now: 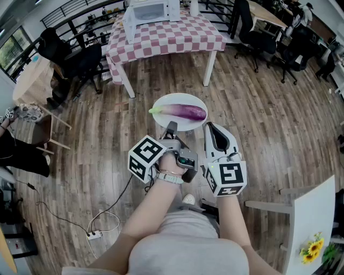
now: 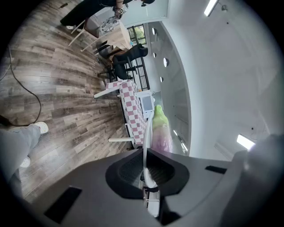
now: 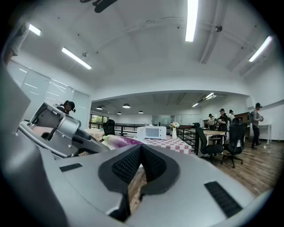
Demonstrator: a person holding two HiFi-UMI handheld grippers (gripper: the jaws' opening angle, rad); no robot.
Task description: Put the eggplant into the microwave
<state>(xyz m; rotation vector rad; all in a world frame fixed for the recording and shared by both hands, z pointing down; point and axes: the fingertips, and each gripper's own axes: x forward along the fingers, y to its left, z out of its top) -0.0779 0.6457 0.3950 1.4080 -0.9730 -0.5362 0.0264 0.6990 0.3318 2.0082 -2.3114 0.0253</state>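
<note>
One broad wooden floor (image 1: 107,161) fills most of the head view. At its far side stands a table (image 1: 166,40) under a red-and-white checkered cloth. A white microwave (image 1: 153,12) sits on the back of that table, and its door appears to stand open on the left side.

Nearer the person, well apart from the table, a white plate (image 1: 164,105) is held above the floor. The left gripper (image 1: 171,128) is clenched on the plate's near rim; in the left gripper view the thin white edge runs straight between its pressed-together jaws. The right gripper (image 1: 209,129) is just beside the left one, its tip at the plate's near right edge. Its jaws are closed on each other with nothing between them.

The eggplant (image 1: 185,111), purple with a green stem end pointing left, lies across the middle of the plate.
</note>
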